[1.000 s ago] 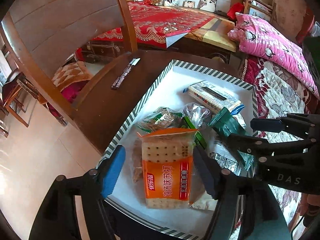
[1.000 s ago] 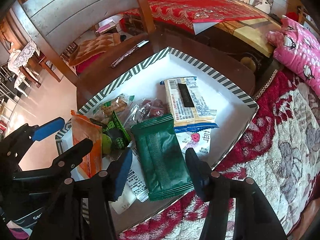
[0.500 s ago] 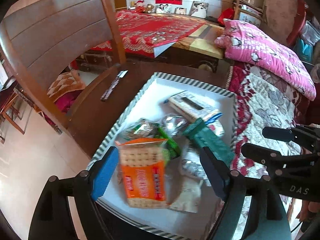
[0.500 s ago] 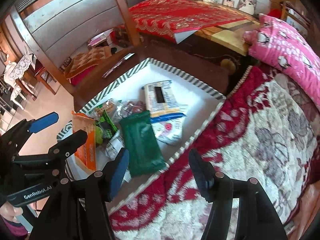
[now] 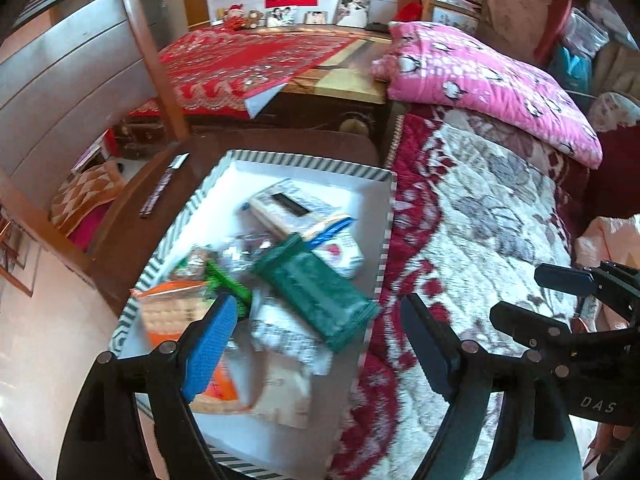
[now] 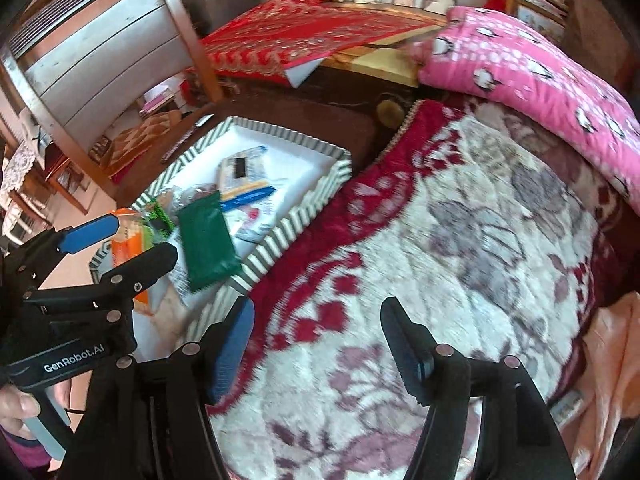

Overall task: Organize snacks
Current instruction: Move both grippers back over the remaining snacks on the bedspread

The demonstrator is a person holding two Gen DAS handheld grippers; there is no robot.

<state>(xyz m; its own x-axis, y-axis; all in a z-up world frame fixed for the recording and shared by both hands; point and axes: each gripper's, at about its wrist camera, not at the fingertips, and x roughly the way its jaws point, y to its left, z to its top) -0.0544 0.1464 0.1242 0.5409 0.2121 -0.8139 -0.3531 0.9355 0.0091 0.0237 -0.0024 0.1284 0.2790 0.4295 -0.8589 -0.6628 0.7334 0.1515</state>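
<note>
A white tray with a green-striped rim [image 5: 304,159] [image 6: 296,216] holds several snack packs: an orange cracker pack [image 5: 172,312] [image 6: 128,240], a dark green pack [image 5: 316,288] [image 6: 206,236], a long white and blue pack [image 5: 296,210] [image 6: 244,176] and small wrapped snacks. My left gripper [image 5: 320,344] is open and empty, above the tray's near right edge. My right gripper [image 6: 320,348] is open and empty, over the bedspread to the right of the tray. The left gripper also shows in the right wrist view [image 6: 116,240].
The tray sits on a dark wooden table [image 5: 132,232] beside a bed with a red and white floral bedspread [image 6: 460,240]. A pink pillow [image 5: 488,84] lies at the back. A wooden chair back [image 5: 80,80] stands at the left. A thin dark strip [image 5: 160,192] lies on the table.
Both grippers have pulled back and swung right, away from the snacks. The right gripper, earlier around the green pack, is now over the bedspread. Both stayed open and empty.
</note>
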